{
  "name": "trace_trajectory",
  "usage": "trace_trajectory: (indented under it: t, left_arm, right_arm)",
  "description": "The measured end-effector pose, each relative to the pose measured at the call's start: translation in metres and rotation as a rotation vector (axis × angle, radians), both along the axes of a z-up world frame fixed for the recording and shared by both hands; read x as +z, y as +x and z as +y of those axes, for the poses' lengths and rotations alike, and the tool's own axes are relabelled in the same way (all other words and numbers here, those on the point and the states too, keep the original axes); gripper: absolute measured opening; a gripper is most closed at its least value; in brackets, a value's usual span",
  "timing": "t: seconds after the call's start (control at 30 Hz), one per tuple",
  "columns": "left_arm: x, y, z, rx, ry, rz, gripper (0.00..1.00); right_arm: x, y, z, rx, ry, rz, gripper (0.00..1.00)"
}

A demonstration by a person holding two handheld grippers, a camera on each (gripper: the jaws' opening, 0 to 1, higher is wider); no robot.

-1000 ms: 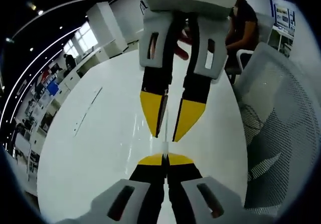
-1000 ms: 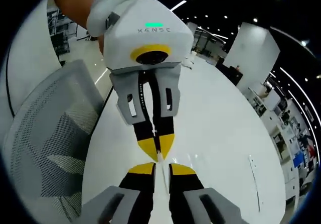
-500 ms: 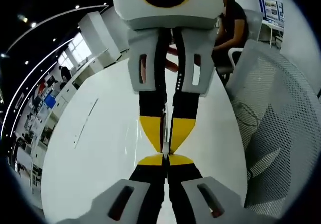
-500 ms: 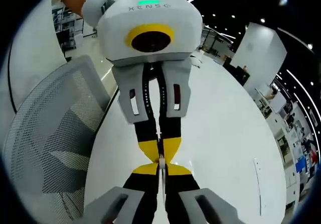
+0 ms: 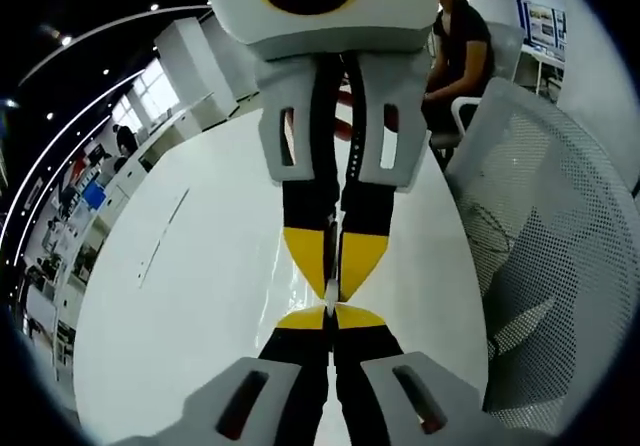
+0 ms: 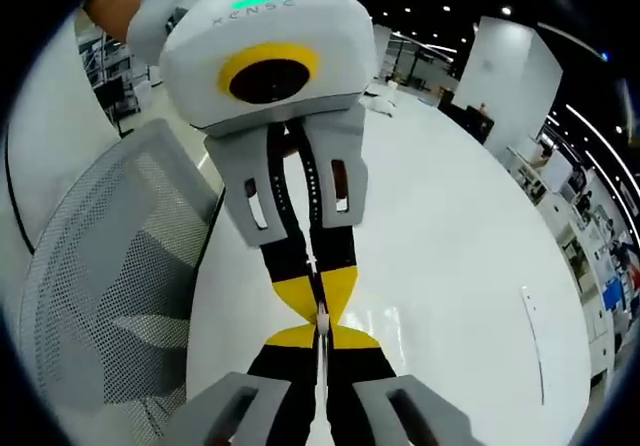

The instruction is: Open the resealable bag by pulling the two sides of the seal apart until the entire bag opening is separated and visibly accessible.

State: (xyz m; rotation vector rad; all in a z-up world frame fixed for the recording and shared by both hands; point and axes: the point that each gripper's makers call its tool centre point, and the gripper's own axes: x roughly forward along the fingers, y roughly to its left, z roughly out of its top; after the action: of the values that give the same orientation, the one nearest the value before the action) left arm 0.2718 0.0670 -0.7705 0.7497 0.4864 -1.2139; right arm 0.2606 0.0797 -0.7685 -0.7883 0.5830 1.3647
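At the bottom centre of the left gripper view, the left gripper (image 5: pixel 330 317), black with yellow-tipped jaws, has its jaws pressed together, pinching a thin, clear, nearly edge-on strip that appears to be the seal of the transparent resealable plastic bag (image 5: pixel 330 291). Directly above it, tip to tip, the right gripper (image 5: pixel 333 266) comes down from the top of the frame with its yellow tips drawn almost together on the same thin film; the bag itself is so clear and edge-on that its body cannot be made out. In the right gripper view the same meeting appears mirrored: the right gripper (image 6: pixel 322 338) rises from the bottom centre with its jaws closed on the pale sliver of the bag (image 6: pixel 322 318), and the left gripper (image 6: pixel 317 288) reaches down from the upper middle, tips nearly touching those below. Beneath both lies a glossy white oval table (image 5: pixel 200 296), running through the middle of each frame. A white mesh-backed office chair (image 5: pixel 540 216) stands just beside the table at the right of the left gripper view. Farther off, at the upper right, a seated person in a dark top (image 5: pixel 465 51) is at the table's far end, and windows (image 5: pixel 150 91) brighten the upper left.
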Motion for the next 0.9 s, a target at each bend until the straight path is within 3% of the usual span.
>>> trace_trajectory:
  t: [0.33, 0.43, 0.47, 0.5, 0.53, 0.6, 0.7, 0.77, 0.9]
  left_arm:
    - [-0.0024, 0.0007, 0.0002, -0.002, 0.01, 0.013, 0.0]
    - [-0.0031, 0.0012, 0.0008, 0.006, 0.006, 0.029, 0.0]
    - [-0.003, 0.0008, 0.0002, -0.003, 0.008, 0.024, 0.0]
    - [-0.0042, 0.0, -0.0002, -0.003, 0.008, 0.036, 0.0]
    - [-0.0071, -0.0038, 0.0001, 0.024, 0.003, 0.085, 0.0]
    - [-0.0049, 0.002, 0.0009, 0.014, 0.008, 0.026, 0.0]
    - [-0.007, -0.0022, 0.0016, 0.028, 0.005, 0.061, 0.0]
    - [-0.0058, -0.0002, 0.002, 0.016, 0.011, 0.03, 0.01]
    - [-0.0017, -0.0013, -0.002, 0.021, -0.007, 0.051, 0.03]
  right_arm:
    - [-0.0049, 0.0008, -0.0097, -0.008, -0.022, 0.005, 0.0]
    - [-0.0054, -0.001, -0.0087, -0.036, -0.025, 0.036, 0.0]
    - [-0.0057, -0.002, -0.0089, -0.017, -0.04, 0.017, 0.0]
    - [-0.0067, -0.0017, -0.0092, -0.006, -0.054, 0.0, 0.0]
    - [-0.0075, -0.0024, -0.009, -0.01, -0.052, 0.009, 0.0]
    - [-0.0073, -0.0017, -0.009, -0.021, -0.041, 0.018, 0.0]
    - [-0.0073, -0.0014, -0.0091, -0.031, -0.034, 0.027, 0.0]
    - [-0.0079, -0.0022, -0.0092, -0.028, -0.036, 0.026, 0.0]
    - [-0.0097, -0.0034, -0.0078, -0.028, -0.033, 0.028, 0.0]
